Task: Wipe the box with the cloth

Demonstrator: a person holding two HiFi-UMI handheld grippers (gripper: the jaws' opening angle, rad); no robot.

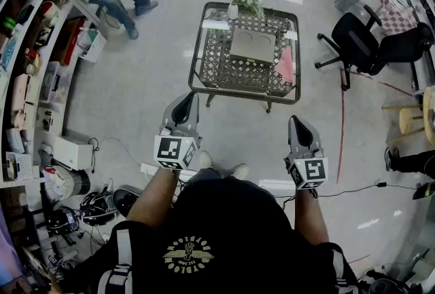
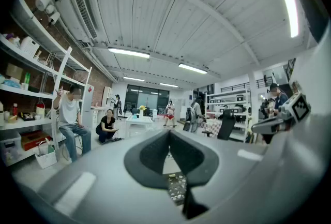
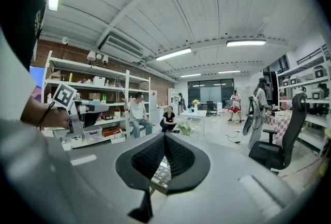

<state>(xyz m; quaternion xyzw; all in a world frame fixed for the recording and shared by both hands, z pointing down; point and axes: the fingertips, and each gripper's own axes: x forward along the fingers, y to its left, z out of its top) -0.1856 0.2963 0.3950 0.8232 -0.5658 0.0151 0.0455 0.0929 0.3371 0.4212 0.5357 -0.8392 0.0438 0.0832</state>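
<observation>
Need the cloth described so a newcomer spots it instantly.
Find the low lattice-topped metal table mid-floor. In the head view, right of the flat grey square box on it, lies the pink cloth, the only soft, pink thing there.

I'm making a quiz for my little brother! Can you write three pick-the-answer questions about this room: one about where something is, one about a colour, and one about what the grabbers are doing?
1. Where is the box?
A. on the floor
B. on the table
C. on a chair

2. What colour is the cloth beside the box?
A. pink
B. green
C. blue

3. How do the jaws of the left gripper and the right gripper stand?
A. both shut, empty
B. both wide open
C. each holding a cloth

Answers:
1 B: the box sits in the middle of the table top.
2 A: the cloth near the table's right edge is pink.
3 A: each gripper view shows the jaws together with nothing between them.
</observation>
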